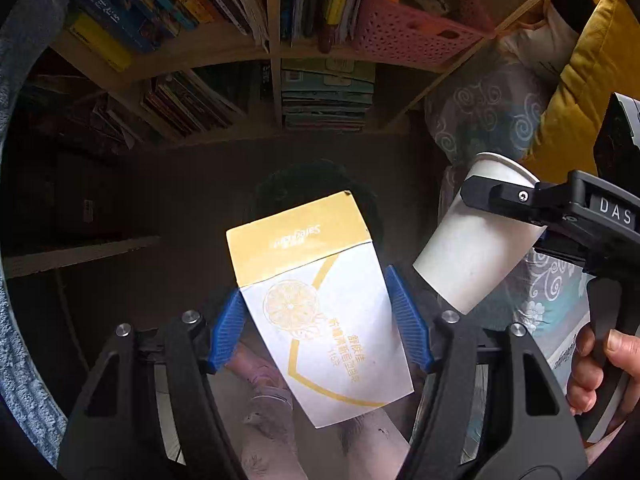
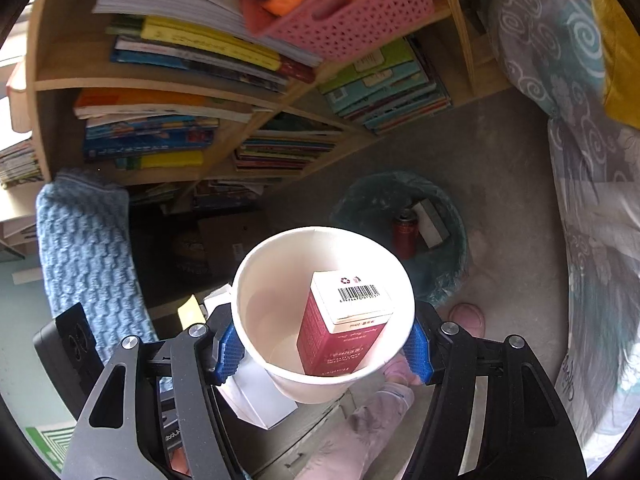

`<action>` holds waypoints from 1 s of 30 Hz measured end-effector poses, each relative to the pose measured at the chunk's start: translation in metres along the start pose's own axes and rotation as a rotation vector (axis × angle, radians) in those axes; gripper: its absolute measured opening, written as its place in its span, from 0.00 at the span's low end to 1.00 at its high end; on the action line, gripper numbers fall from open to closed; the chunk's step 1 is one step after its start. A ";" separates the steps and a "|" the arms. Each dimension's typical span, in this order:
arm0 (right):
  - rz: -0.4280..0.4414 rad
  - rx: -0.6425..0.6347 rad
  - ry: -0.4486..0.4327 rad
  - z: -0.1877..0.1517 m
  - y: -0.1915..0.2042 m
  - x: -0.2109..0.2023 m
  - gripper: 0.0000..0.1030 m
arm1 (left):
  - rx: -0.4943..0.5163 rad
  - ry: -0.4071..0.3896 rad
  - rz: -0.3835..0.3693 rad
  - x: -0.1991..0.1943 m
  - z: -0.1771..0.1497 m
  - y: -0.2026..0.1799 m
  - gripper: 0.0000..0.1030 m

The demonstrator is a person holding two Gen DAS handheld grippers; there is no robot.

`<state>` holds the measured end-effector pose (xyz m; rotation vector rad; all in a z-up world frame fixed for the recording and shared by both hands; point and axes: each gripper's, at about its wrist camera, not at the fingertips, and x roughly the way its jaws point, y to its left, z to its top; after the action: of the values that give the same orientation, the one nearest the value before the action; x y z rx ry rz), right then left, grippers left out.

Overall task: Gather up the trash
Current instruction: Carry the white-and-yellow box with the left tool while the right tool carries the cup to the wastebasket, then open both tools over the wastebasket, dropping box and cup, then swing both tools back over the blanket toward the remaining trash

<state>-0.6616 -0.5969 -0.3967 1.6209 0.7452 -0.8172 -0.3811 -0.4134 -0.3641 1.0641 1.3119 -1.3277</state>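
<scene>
Flat paper packet (image 1: 320, 312), round paper cup (image 2: 320, 312)

Trash bin (image 1: 316, 184) in left wrist view: mostly hidden behind yellow-white carton (image 1: 320, 300), only dark rim shows. Carton's print too blurred to read. In right wrist view, paper cup (image 2: 320, 320) covers lower part of red box (image 2: 344, 328); box text too small to read. Red can (image 2: 405, 234) in bin: label illegible.

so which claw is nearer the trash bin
Hard to call. The left claw, holding the white box, hangs right over the bin; the right claw, holding the paper cup, sits beside it.
</scene>
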 end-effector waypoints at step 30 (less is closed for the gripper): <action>-0.008 0.000 0.007 0.012 -0.019 0.020 0.86 | 0.005 0.033 0.033 0.039 0.001 0.015 0.79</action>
<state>-0.6676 -0.6038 -0.4252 1.6231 0.7568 -0.8173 -0.3732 -0.4162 -0.4048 1.1109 1.3110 -1.2942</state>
